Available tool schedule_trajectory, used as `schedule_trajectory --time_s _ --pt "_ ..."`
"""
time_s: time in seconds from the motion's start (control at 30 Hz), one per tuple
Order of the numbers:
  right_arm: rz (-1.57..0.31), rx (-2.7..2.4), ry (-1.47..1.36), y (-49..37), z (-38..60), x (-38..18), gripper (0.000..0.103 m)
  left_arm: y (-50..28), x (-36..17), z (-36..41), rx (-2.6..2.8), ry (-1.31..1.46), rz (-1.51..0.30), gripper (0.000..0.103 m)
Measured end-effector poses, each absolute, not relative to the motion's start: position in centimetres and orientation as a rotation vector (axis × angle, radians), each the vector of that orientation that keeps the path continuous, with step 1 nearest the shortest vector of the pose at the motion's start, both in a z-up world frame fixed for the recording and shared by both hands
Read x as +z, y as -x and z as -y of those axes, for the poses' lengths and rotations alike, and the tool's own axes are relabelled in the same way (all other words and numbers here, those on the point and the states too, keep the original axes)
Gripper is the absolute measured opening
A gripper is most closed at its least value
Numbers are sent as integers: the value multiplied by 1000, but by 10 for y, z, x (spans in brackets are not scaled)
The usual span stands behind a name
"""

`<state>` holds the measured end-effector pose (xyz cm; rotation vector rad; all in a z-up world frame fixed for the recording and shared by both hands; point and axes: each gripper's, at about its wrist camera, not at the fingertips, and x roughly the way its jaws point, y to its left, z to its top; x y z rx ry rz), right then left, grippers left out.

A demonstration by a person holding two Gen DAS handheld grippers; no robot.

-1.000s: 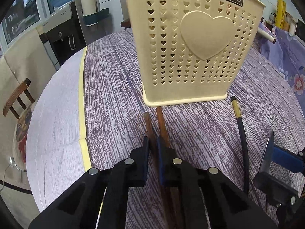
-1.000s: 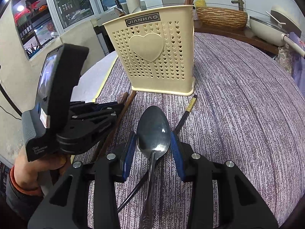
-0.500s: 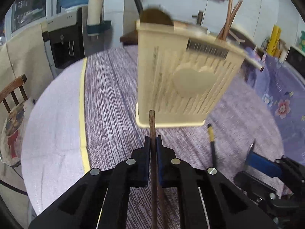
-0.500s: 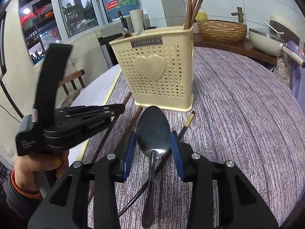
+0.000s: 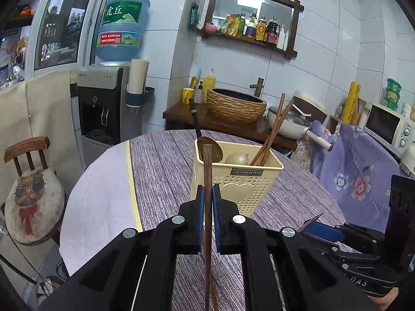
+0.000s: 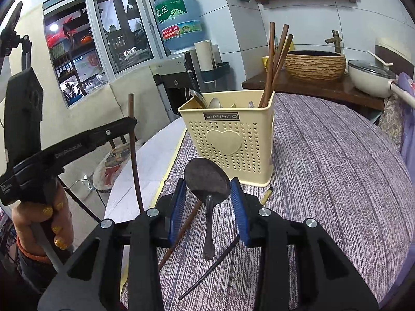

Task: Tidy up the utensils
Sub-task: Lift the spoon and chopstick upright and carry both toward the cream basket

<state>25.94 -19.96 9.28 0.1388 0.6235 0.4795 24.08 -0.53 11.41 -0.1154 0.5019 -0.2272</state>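
Observation:
My left gripper (image 5: 207, 202) is shut on a brown wooden chopstick (image 5: 207, 176) and holds it upright above the table, just in front of the cream utensil holder (image 5: 249, 189). That chopstick (image 6: 135, 150) also shows at the left of the right wrist view. My right gripper (image 6: 208, 202) is shut on a metal spoon (image 6: 207, 184), bowl up, in front of the holder (image 6: 228, 142). The holder has several chopsticks (image 6: 275, 62) and spoons in it. One brown chopstick (image 6: 181, 233) and a black chopstick (image 6: 212, 267) lie on the table below my right gripper.
The round table has a purple striped cloth (image 6: 337, 168) with a white part and a yellow band on the left (image 5: 129, 176). A chair with a cat cushion (image 5: 31, 197) stands at the left. A woven basin (image 5: 236, 103) and a pan stand on the counter behind.
My left gripper has lifted one chopstick off the table and raised it upright. Both grippers have risen, so the holder's open top now shows. The spoon stays in my right gripper.

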Motion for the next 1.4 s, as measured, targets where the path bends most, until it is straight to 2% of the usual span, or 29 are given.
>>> schedule_trajectory --time_s 0.43,0.9,1.1,1.4 --pt "-577 498 -138 -262 199 116 36 -232 147 2 -241 115 -414 7" --pt "-326 400 -126 -322 200 228 36 -280 266 3 -292 213 -199 7" --pt "-290 326 -88 -346 197 217 36 -306 247 13 -228 182 -162 7" --pt "-368 306 -59 -362 193 167 36 -315 201 22 -204 133 -207 7"
